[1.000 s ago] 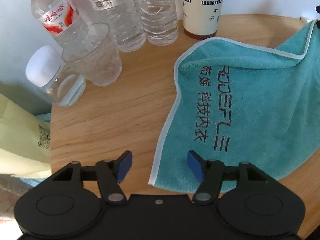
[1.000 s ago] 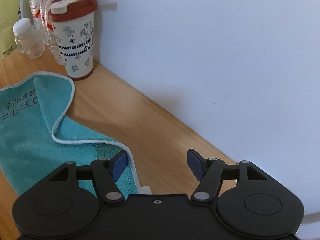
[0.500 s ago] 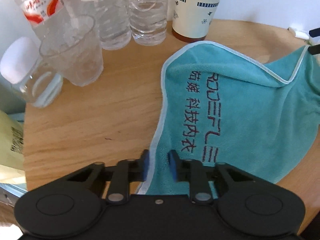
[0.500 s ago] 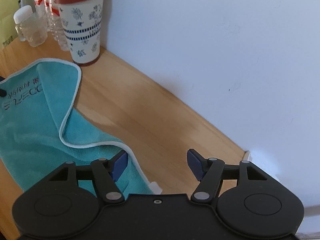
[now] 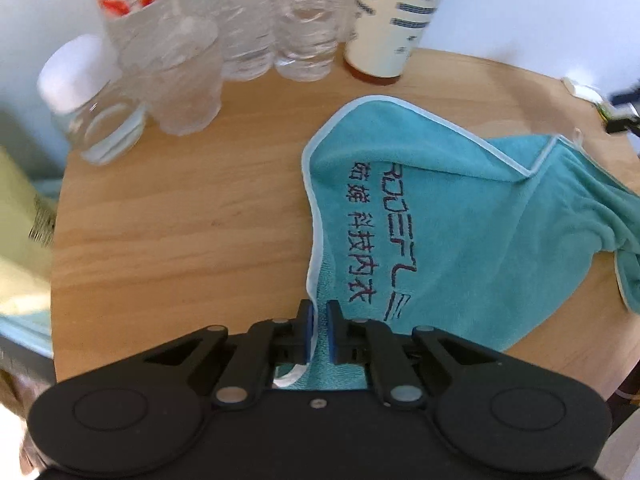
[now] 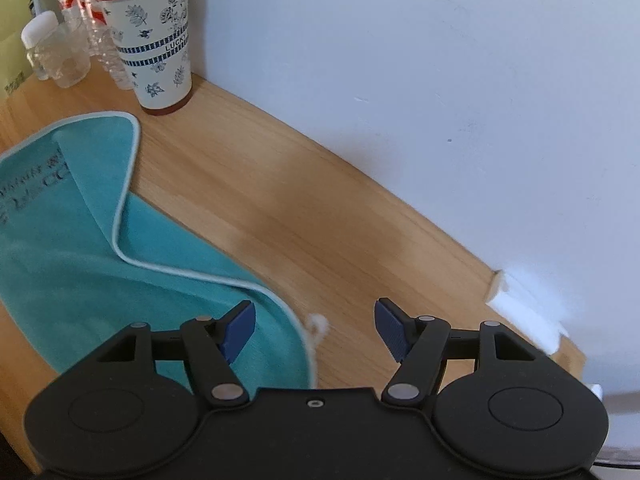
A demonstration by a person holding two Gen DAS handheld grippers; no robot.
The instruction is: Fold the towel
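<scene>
A teal towel [image 5: 460,232] with white piping and dark embroidered lettering lies rumpled on the round wooden table [image 5: 180,232]. My left gripper [image 5: 319,330] is shut on the towel's near left corner, the white edge pinched between its blue pads. In the right wrist view the towel [image 6: 72,248] lies at the left. My right gripper [image 6: 314,330] is open and empty above the towel's other corner, where a small white loop [image 6: 318,326] sticks out between the fingers.
Several clear water bottles [image 5: 248,20], a plastic cup [image 5: 188,80], a white-capped jar [image 5: 88,104] and a patterned tumbler [image 5: 392,20] stand along the table's far edge. The tumbler [image 6: 154,40] stands against the white wall [image 6: 400,60]. A yellow bag [image 5: 20,232] lies beyond the left edge.
My left gripper has closed from open onto the towel's near corner. My right gripper has moved slightly right along the table, staying open over the other corner.
</scene>
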